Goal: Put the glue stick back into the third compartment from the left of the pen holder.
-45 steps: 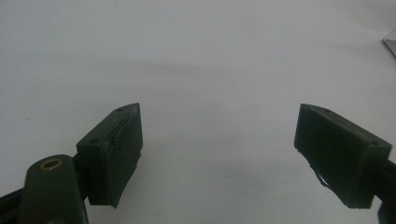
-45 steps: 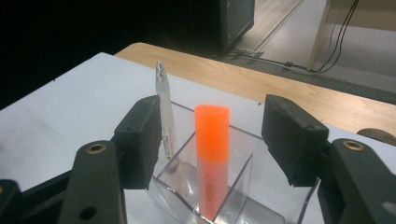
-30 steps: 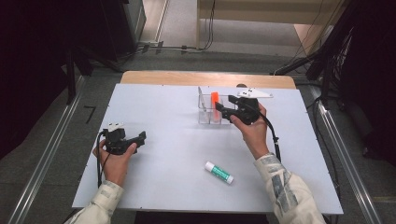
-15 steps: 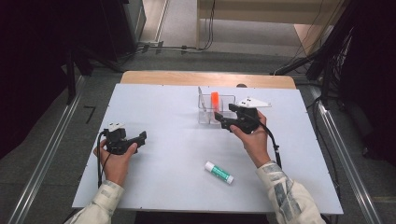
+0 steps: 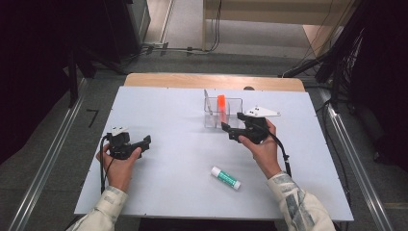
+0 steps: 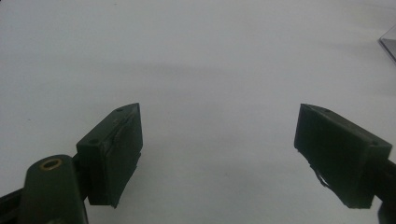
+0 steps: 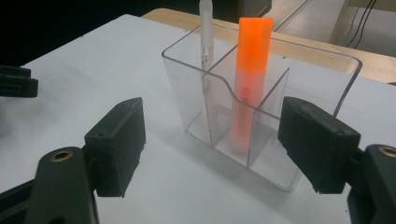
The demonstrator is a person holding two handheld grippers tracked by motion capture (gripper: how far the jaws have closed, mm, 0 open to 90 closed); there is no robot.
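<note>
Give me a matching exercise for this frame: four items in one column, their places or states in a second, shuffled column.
Things:
1. orange highlighter
2. white pen
3. green-and-white glue stick
4. right tool

Places or states:
A. lying flat on the white table
B. upright in the clear plastic holder's right-hand compartment, right gripper view
C. open, empty, facing the holder
D. upright in the compartment beside the highlighter's

Pairs: 1-B, 2-D, 3-A, 4-C

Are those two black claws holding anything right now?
Nothing: left gripper and right gripper are both open and empty. The orange highlighter stands in the clear holder.
</note>
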